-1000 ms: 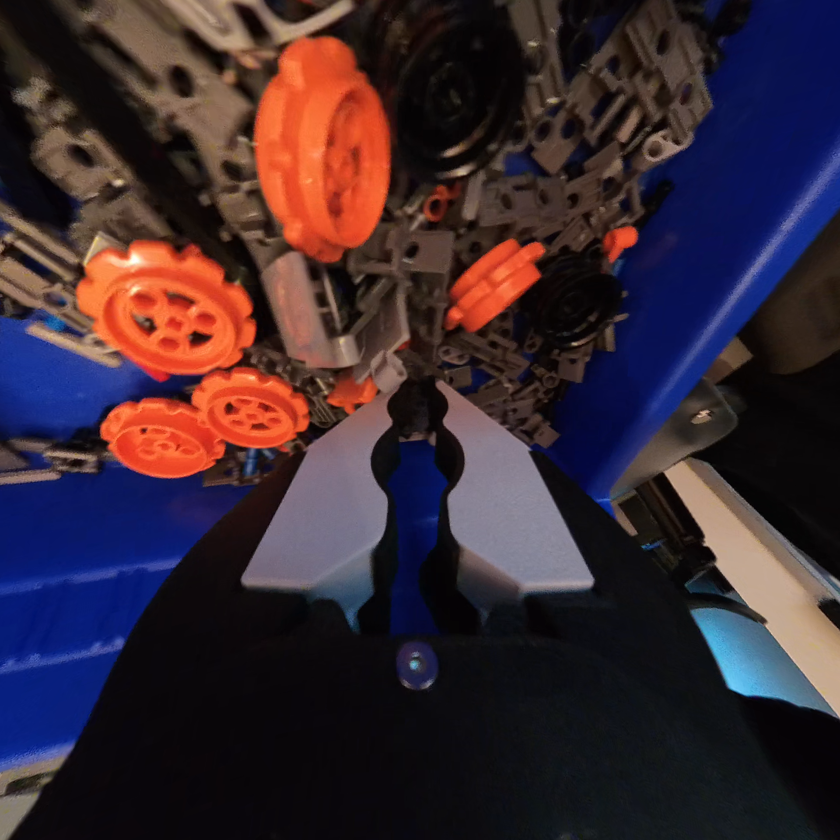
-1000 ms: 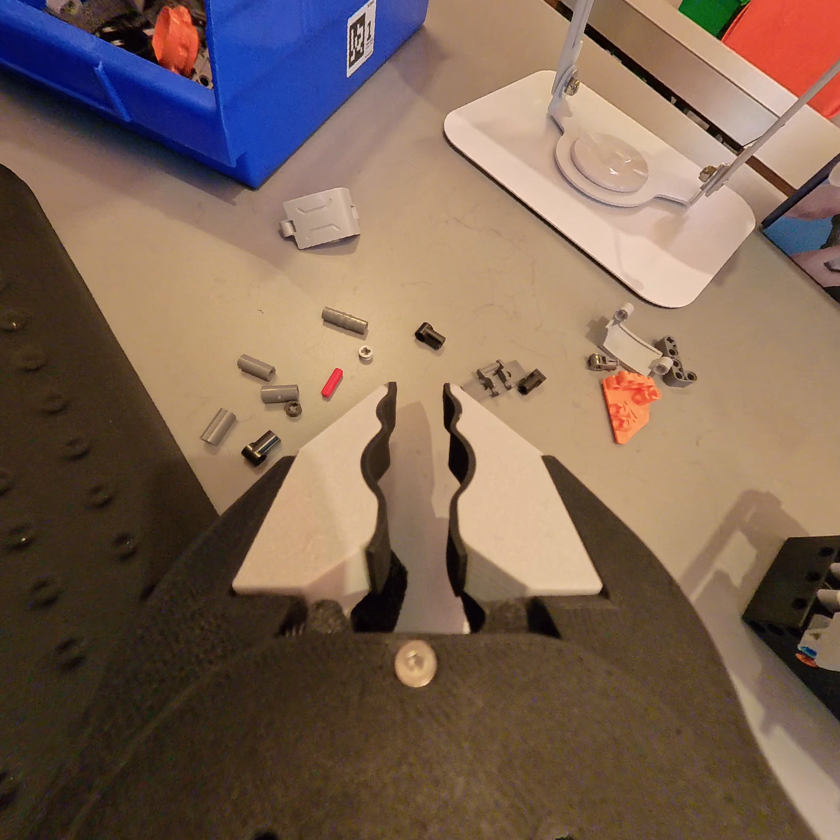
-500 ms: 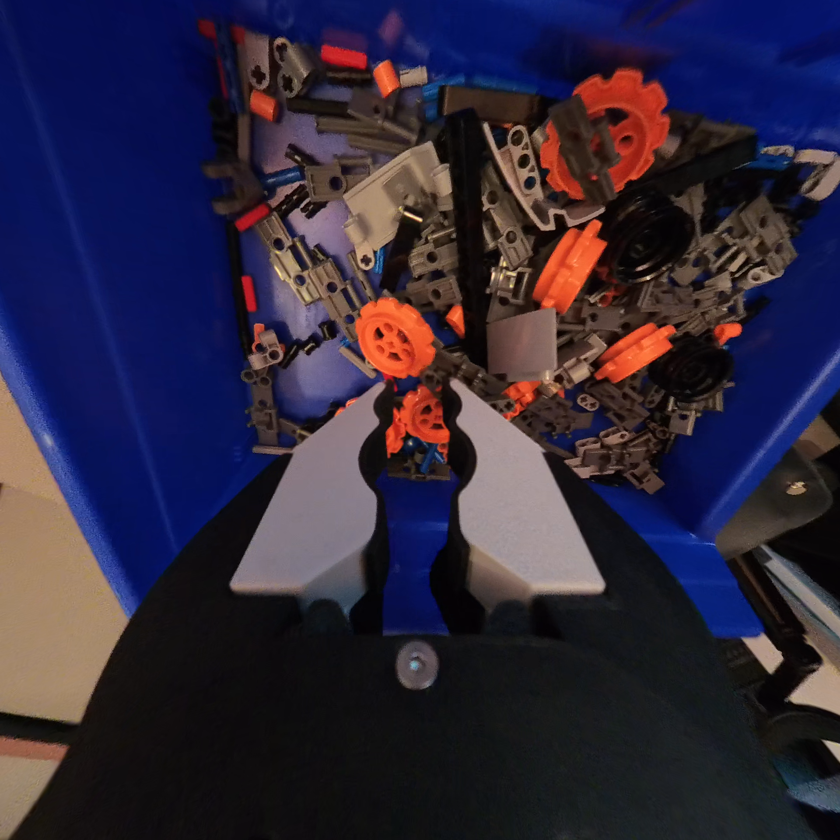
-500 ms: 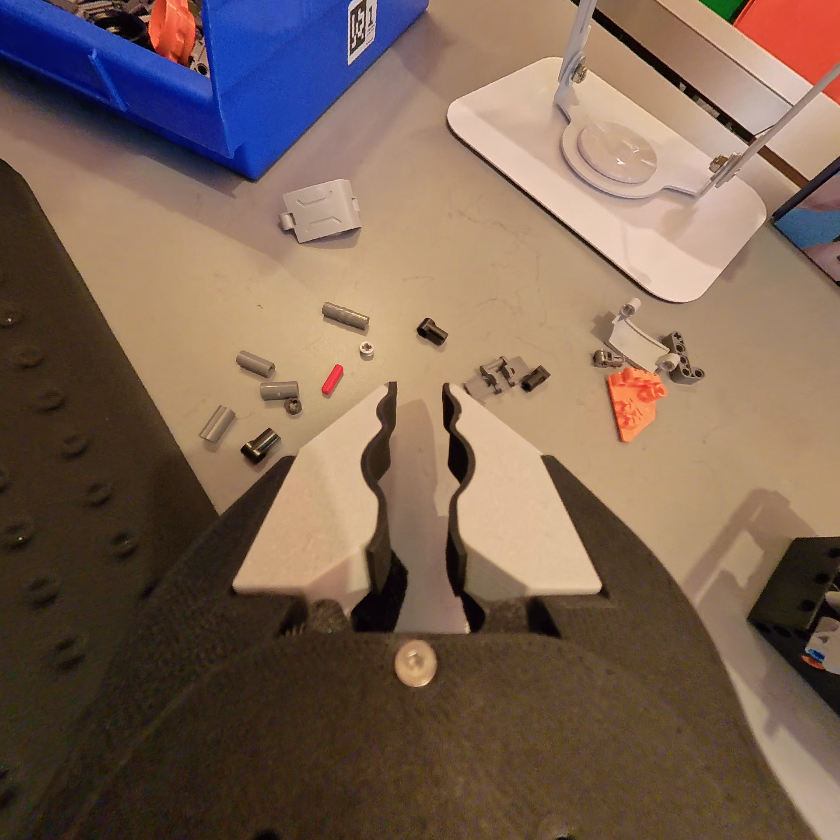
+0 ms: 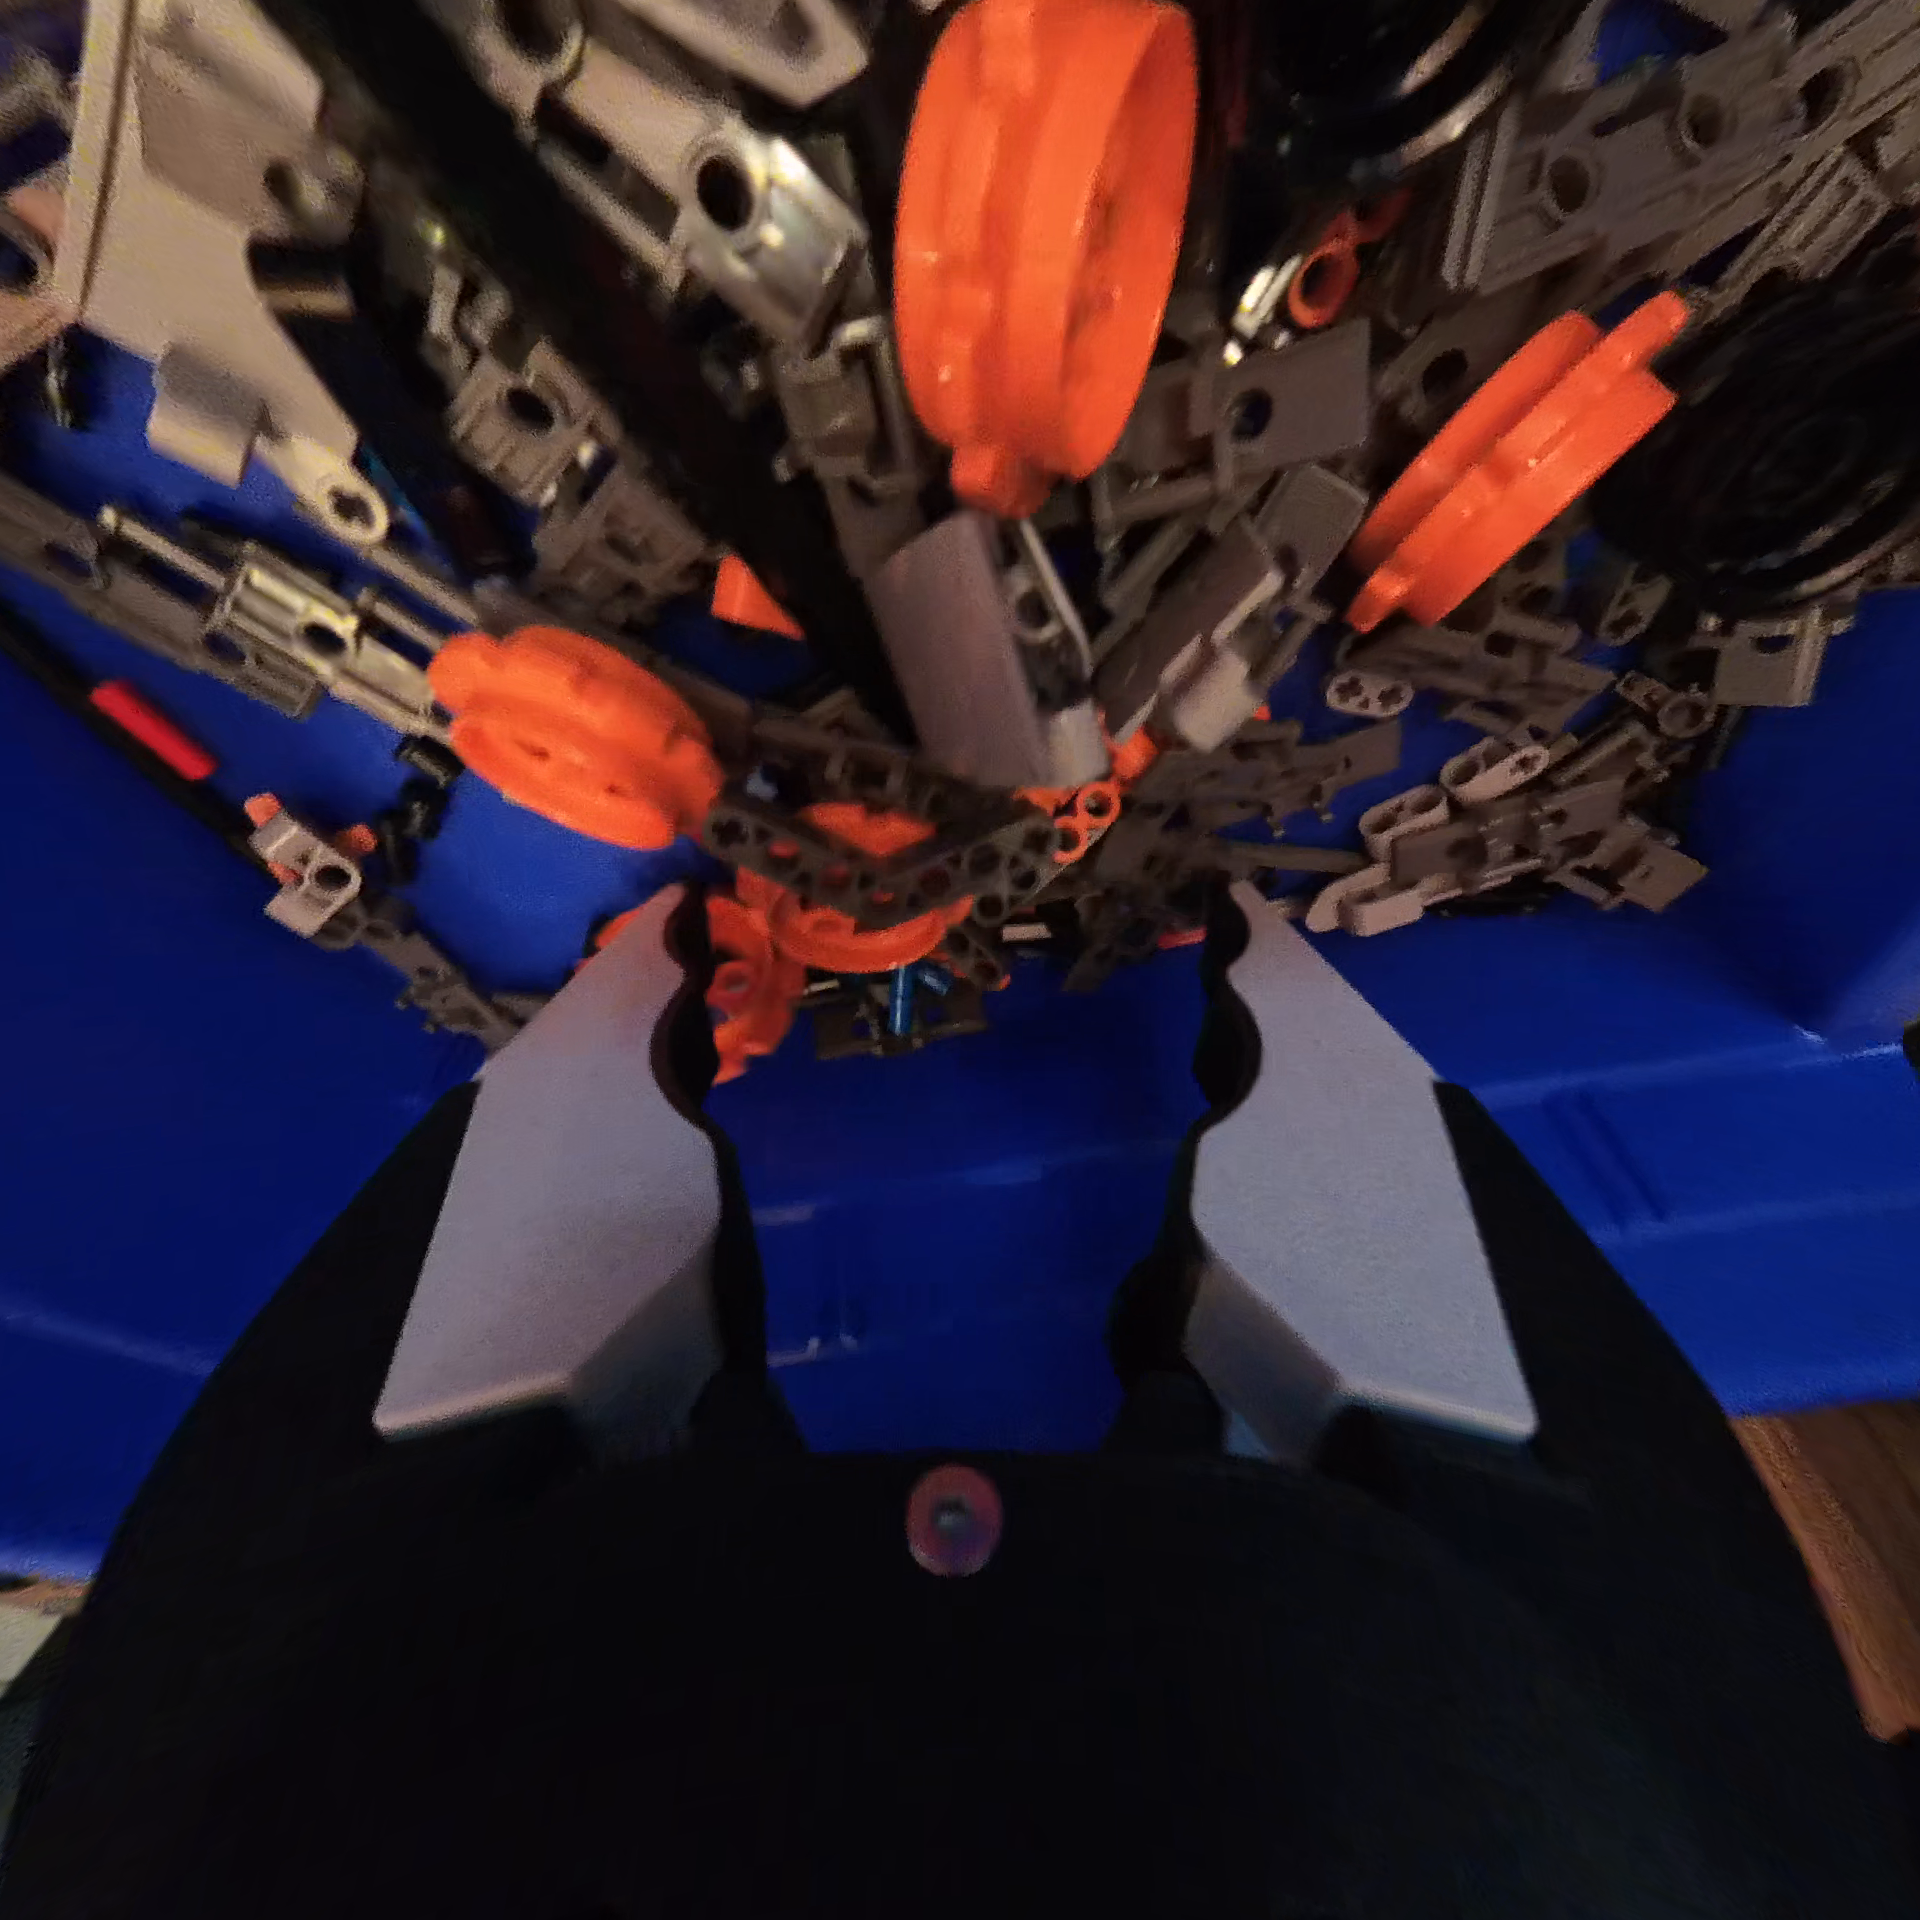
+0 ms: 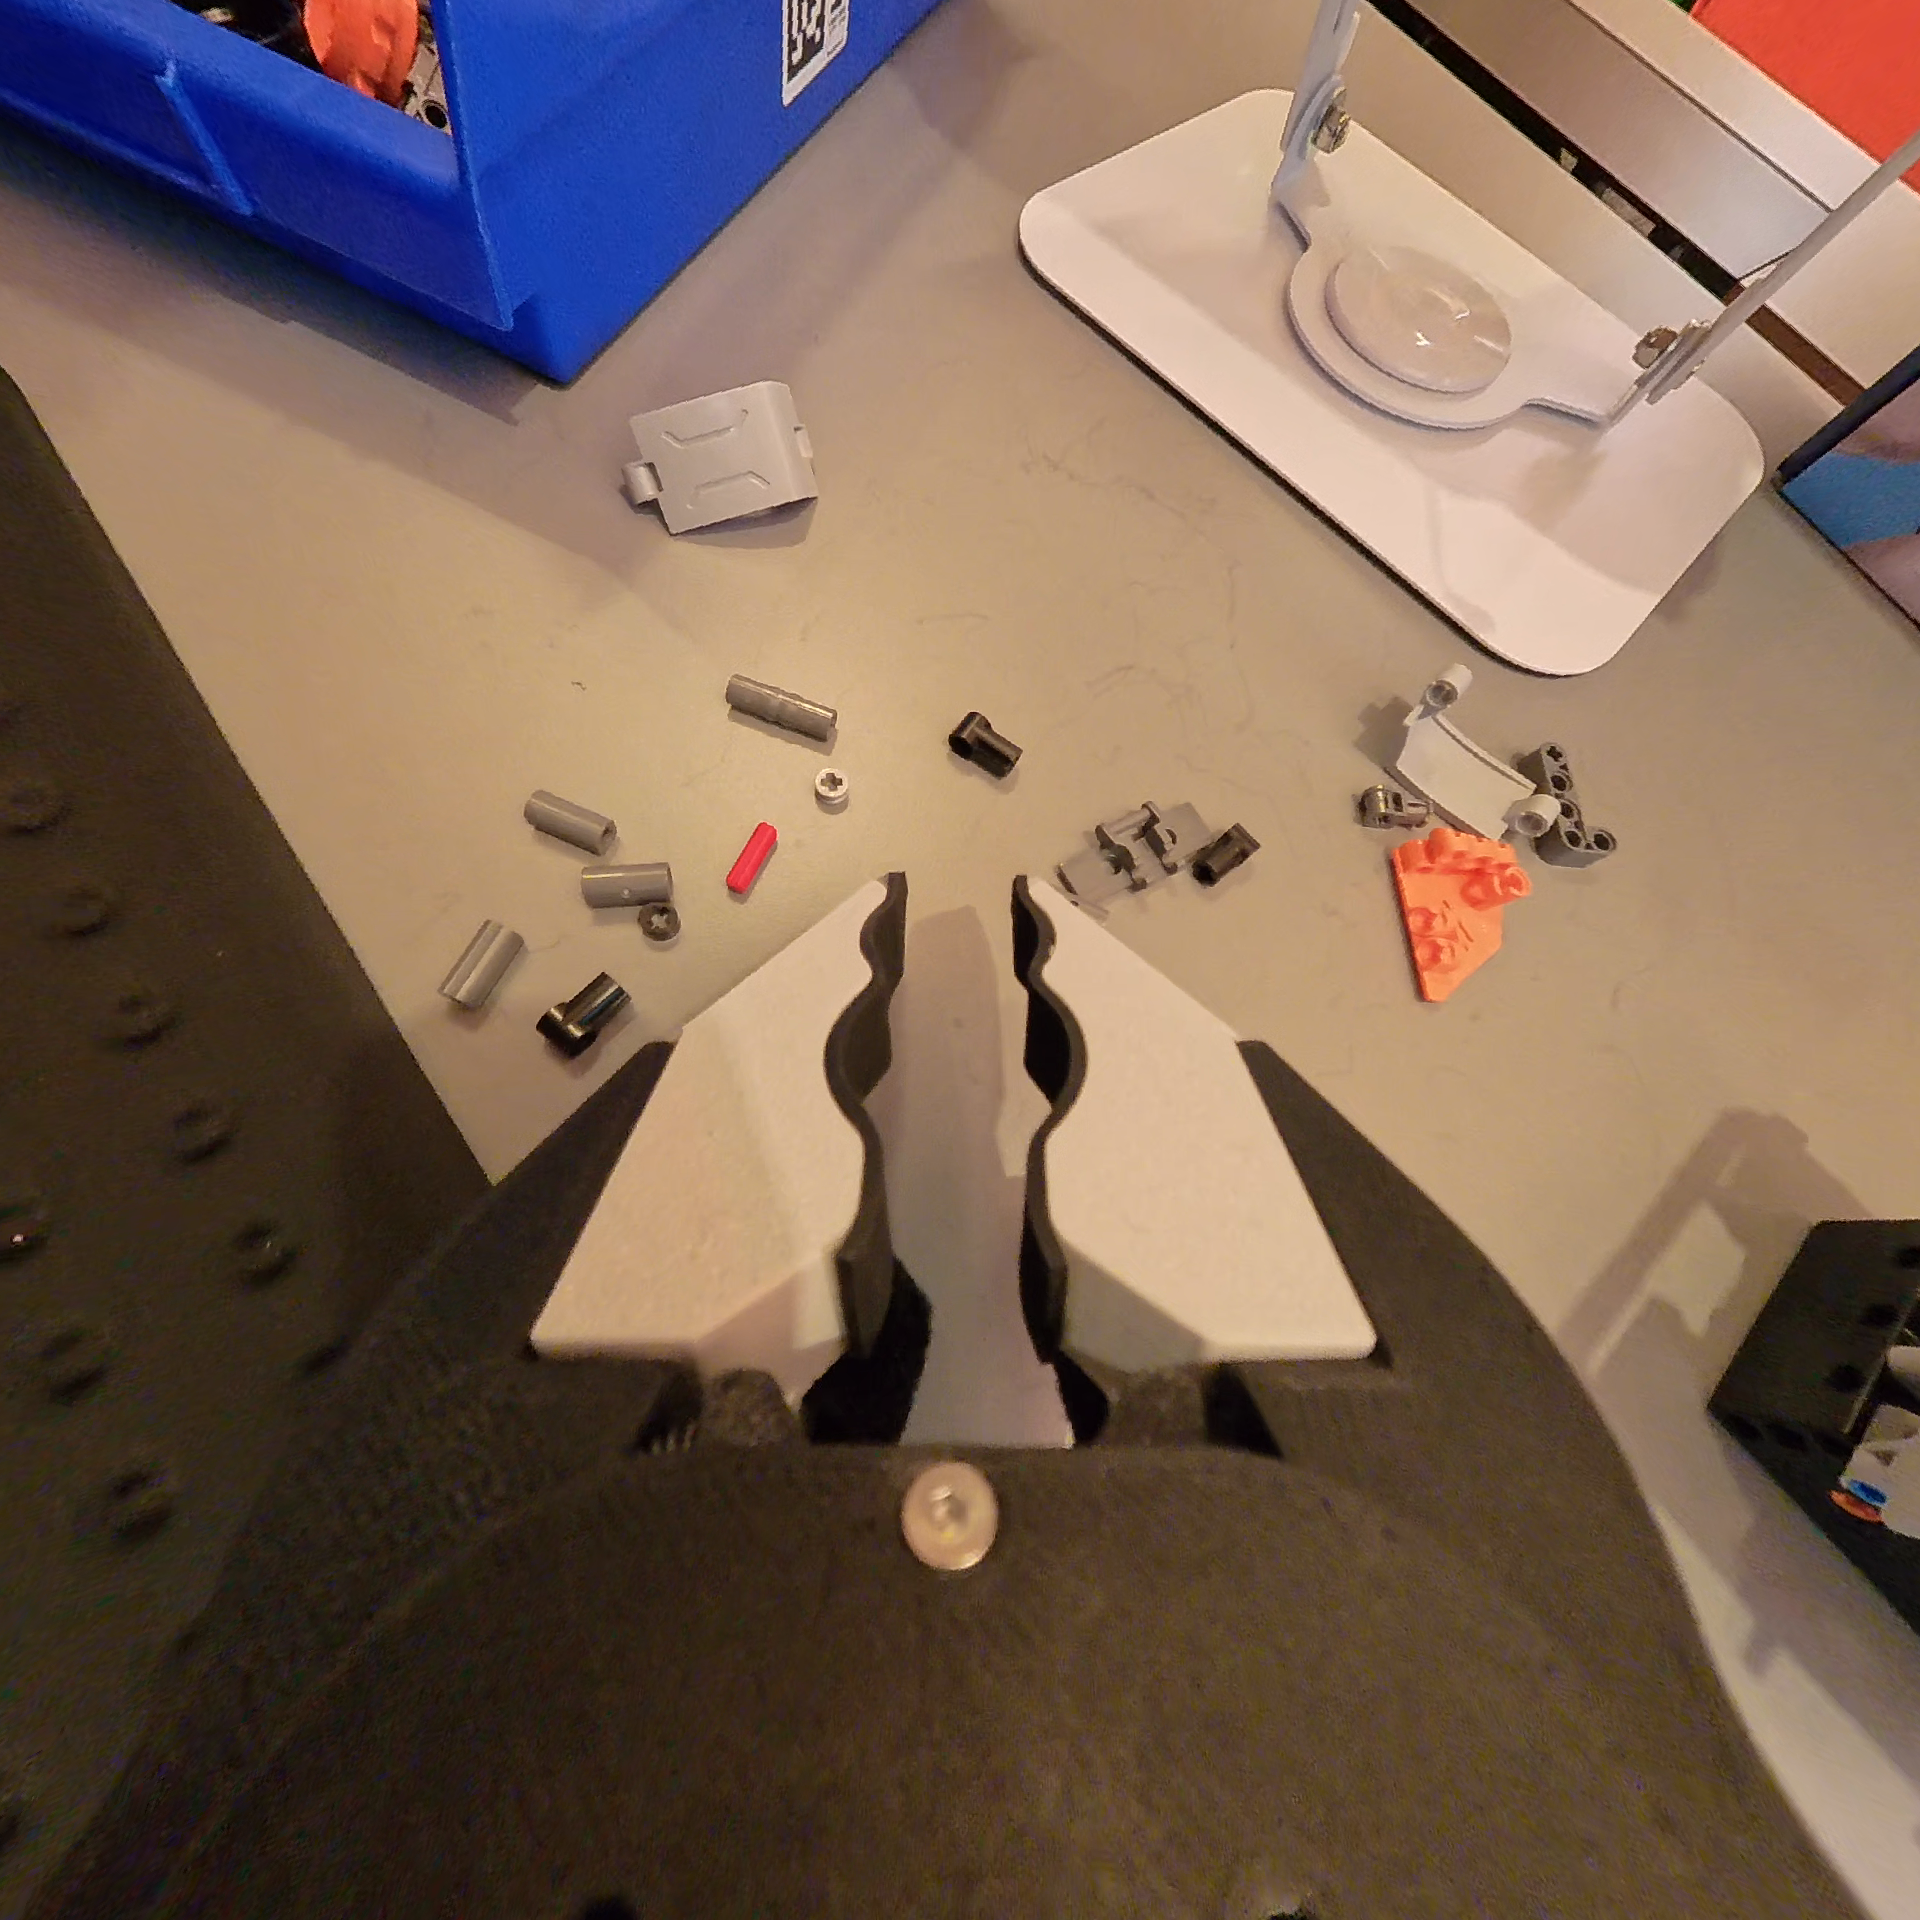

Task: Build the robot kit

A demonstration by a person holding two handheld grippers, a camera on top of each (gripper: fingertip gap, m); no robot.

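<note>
Left gripper [image 5: 951, 914] spread wide inside bin [image 5: 1039, 1195], dark frame [image 5: 894, 842] lying crosswise just beyond fingers; right gripper [image 6: 958, 883] slightly parted, empty, over counter [image 6: 1039, 582].

Orange wheels [image 5: 1039, 239] and grey parts [image 5: 966, 655] fill a blue bin [image 5: 1558, 1143].

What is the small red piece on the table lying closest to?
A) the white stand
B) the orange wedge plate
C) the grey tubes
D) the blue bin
C: the small red piece lies among the grey tubes, far from the other three.
</note>
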